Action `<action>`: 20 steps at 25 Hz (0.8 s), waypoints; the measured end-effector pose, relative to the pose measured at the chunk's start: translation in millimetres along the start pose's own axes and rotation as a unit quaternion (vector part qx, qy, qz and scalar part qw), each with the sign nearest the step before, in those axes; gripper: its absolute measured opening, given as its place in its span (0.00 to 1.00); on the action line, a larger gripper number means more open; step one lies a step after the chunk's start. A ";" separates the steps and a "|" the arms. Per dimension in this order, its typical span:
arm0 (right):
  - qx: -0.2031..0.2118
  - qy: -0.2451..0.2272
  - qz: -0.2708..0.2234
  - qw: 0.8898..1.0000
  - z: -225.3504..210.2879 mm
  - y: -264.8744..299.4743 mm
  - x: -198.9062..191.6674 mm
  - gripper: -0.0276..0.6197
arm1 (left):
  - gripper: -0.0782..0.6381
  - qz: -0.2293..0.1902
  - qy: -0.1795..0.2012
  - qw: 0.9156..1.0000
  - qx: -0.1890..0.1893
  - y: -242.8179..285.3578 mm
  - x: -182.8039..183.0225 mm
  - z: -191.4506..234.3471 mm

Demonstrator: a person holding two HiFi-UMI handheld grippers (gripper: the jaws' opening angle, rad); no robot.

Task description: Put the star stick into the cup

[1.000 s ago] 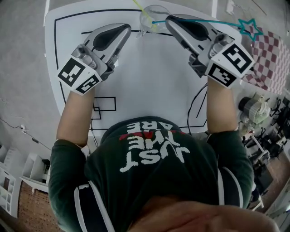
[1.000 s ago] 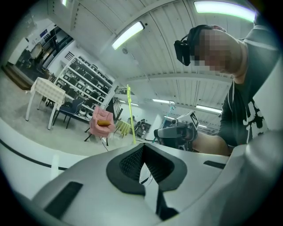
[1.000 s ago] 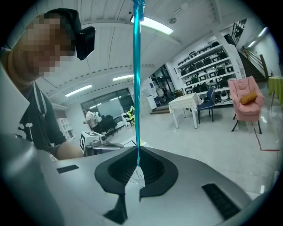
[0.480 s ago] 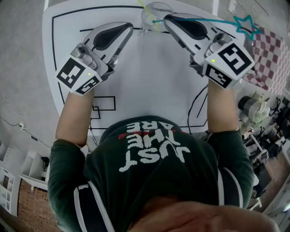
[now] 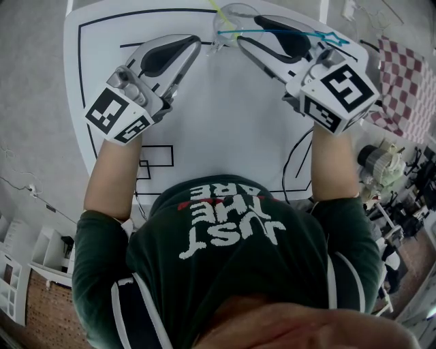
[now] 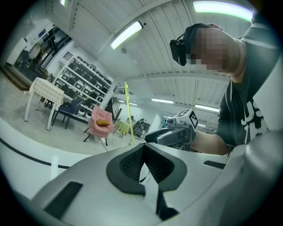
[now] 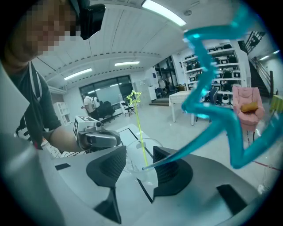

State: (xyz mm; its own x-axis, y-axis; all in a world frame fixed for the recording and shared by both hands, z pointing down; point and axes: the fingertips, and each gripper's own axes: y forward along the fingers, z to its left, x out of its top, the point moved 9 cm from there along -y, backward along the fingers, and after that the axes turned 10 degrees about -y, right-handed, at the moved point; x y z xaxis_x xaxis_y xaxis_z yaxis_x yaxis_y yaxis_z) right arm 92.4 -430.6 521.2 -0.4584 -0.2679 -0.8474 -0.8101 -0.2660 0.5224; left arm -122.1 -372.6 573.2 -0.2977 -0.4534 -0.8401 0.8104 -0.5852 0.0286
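White table [image 5: 225, 116], black lines: clear cup [image 5: 235, 19] at far edge, yellow star stick [image 7: 138, 128] standing in it. Teal star stick [image 5: 300, 33] lies along your right gripper [image 5: 251, 33], tip over cup, shaft between opening jaws, pads not pressing it. Your left gripper [image 5: 189, 46] closed, empty, just beside cup

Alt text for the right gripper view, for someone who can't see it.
The jaws of the right gripper are opening with the blue star stick between them, its tip at a clear cup that holds a yellow star stick.
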 end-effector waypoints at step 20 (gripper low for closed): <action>-0.085 0.021 0.001 0.996 6.4 -12.8 -8.3 0.43 | 0.12 -0.008 0.004 1.000 0.002 -10.4 3.9 -11.4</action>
State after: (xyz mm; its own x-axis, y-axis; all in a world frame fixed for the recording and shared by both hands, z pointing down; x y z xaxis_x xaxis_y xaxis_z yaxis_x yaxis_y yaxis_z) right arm 104.3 -419.1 520.9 -0.4416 -0.3067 -0.8432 -0.7342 -0.4167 0.5360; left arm -125.9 -360.7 563.5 -0.3068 -0.4390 -0.8445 0.8033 -0.5953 0.0176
